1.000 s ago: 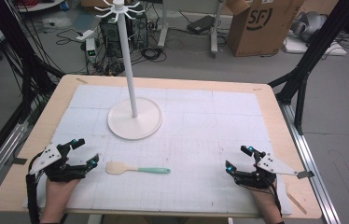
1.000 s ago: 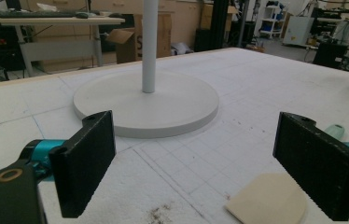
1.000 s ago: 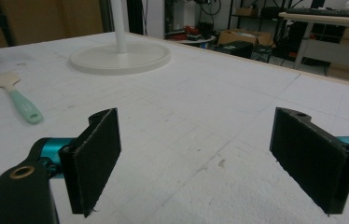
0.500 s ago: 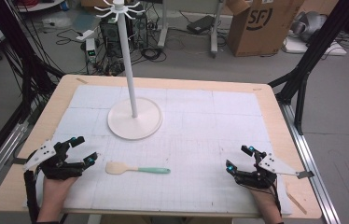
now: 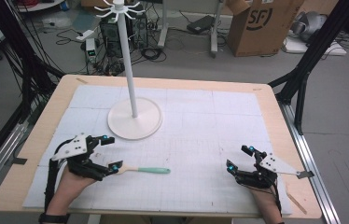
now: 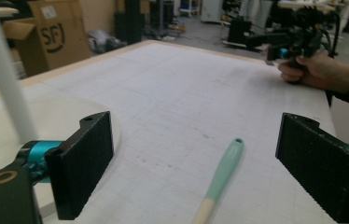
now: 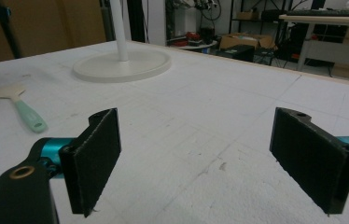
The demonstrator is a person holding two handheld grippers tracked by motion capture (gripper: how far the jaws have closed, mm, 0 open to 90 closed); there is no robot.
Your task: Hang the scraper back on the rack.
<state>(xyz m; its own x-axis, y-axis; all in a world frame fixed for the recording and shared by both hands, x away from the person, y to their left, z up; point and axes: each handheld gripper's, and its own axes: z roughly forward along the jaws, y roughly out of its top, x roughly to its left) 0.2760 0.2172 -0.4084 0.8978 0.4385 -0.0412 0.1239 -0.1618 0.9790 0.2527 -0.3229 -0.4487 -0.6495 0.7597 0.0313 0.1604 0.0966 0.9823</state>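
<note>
A spatula [image 5: 145,170] with a mint-green handle and a pale head lies flat on the white mat [image 5: 210,121], near the front left. My left gripper [image 5: 111,153] is open, and its jaws stand on either side of the spatula's head end without touching it. In the left gripper view the spatula's handle [image 6: 222,173] runs away between the jaws of the left gripper [image 6: 198,140]. My right gripper [image 5: 238,158] rests open at the front right, nothing between its jaws. The right gripper view looks past the right gripper [image 7: 198,135] to the spatula [image 7: 23,111] at far left.
A white hook stand [image 5: 127,60] rises from a round base [image 5: 134,125] at the mat's back left, just beyond the left gripper. The wooden table edge [image 5: 275,107] frames the mat. A cardboard box [image 5: 252,25] and cables lie on the floor behind.
My left gripper has moved right toward the spatula, and its open jaws now straddle the head end. The right gripper and the spatula have stayed put.
</note>
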